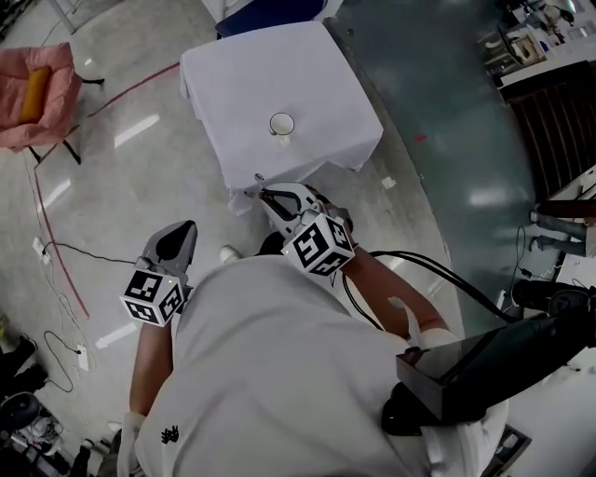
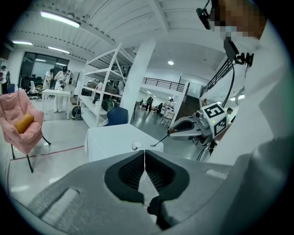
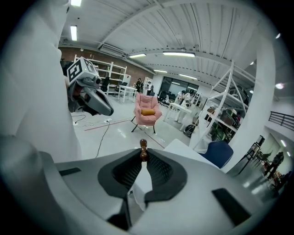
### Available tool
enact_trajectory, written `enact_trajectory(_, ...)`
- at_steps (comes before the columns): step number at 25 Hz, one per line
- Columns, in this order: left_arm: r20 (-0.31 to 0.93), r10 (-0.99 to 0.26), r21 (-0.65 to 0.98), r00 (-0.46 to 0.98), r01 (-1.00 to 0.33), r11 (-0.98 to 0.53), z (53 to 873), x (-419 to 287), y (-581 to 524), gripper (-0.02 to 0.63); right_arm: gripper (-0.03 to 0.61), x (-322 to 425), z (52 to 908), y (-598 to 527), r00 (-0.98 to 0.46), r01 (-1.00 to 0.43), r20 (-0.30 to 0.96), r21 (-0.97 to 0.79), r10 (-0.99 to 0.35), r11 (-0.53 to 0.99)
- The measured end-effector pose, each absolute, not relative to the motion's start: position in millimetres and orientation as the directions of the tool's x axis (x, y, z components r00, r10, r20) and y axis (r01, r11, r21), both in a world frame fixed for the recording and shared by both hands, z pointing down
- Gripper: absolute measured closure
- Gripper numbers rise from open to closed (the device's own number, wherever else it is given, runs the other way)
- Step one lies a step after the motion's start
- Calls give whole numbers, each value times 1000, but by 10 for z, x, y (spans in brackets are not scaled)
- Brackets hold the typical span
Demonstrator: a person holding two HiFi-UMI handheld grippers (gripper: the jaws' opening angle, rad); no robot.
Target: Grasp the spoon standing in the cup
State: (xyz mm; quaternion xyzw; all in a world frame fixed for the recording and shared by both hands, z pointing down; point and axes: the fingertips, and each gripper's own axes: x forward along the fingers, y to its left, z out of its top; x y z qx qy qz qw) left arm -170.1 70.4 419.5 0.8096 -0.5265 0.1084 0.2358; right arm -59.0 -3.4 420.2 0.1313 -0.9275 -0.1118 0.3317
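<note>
A white cup (image 1: 281,124) stands near the front of a small table with a white cloth (image 1: 307,74); nothing stands in it. My right gripper (image 1: 276,198) is held off the table's front edge, shut on a thin spoon (image 1: 262,183). In the left gripper view the spoon (image 2: 159,141) slants down from those jaws towards the cup (image 2: 136,146). Its brown handle end (image 3: 144,149) pokes up between the pads in the right gripper view. My left gripper (image 1: 177,238) hangs lower left, away from the table, shut with nothing in it.
A pink chair (image 1: 33,93) with an orange cushion stands far left. A blue chair (image 1: 270,11) sits behind the table. Cables (image 1: 56,252) and a red tape line cross the floor at left. Dark equipment (image 1: 559,121) stands at right.
</note>
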Motion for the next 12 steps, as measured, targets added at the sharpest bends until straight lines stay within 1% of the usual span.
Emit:
enact_trajectory(6,446,-807,257,386,-919,-298,4315,-1629,81,601,535,-349,4528,-1018,-717,-221,603,278,-349,935)
enact_trajectory(12,456,-814,240,361,-930,-278,4253,-1269,-660,601,535,95,5008,-2187,-654,-286,636,293,-409,913)
